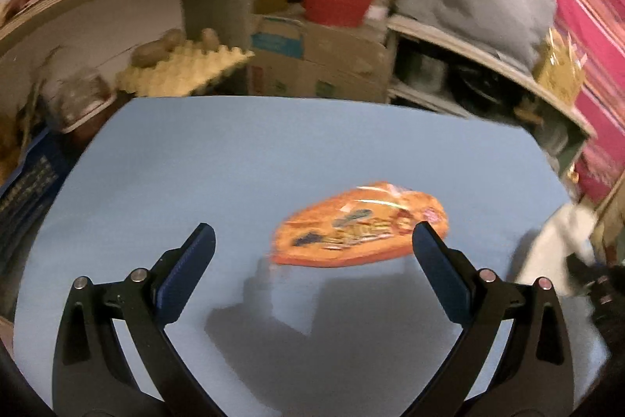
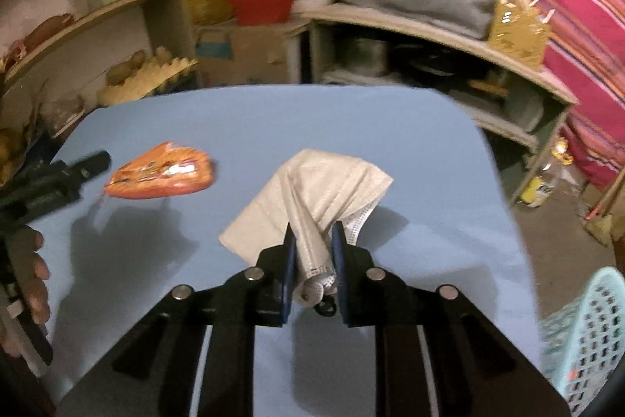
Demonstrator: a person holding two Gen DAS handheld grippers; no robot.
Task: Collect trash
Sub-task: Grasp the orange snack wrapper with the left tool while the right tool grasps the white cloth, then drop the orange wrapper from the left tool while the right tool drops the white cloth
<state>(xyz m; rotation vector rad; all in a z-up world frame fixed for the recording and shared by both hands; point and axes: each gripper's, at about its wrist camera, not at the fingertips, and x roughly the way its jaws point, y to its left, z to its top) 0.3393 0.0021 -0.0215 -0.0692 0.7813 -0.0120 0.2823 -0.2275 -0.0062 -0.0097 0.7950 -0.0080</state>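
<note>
White, pleated cloth is what my right gripper (image 2: 312, 245) has clenched: a face mask (image 2: 308, 190), pinched at its bunched near end, the rest draping forward onto the blue table (image 2: 273, 116). My left gripper (image 1: 312, 241) hangs released, jaws spread wide, with the orange snack wrapper (image 1: 359, 225) lying flat on the table just beyond and between its tips, untouched. A pale blue basket (image 2: 586, 335) shows low at the right edge of the right view, off the table; I judge that is where the trash goes.

Risks as I see them: the mask is caught only by a fold, so a quick swing toward the basket could let it slide out. The wrapper is thin and slick; closing on it flat could just push it along the table.
</note>
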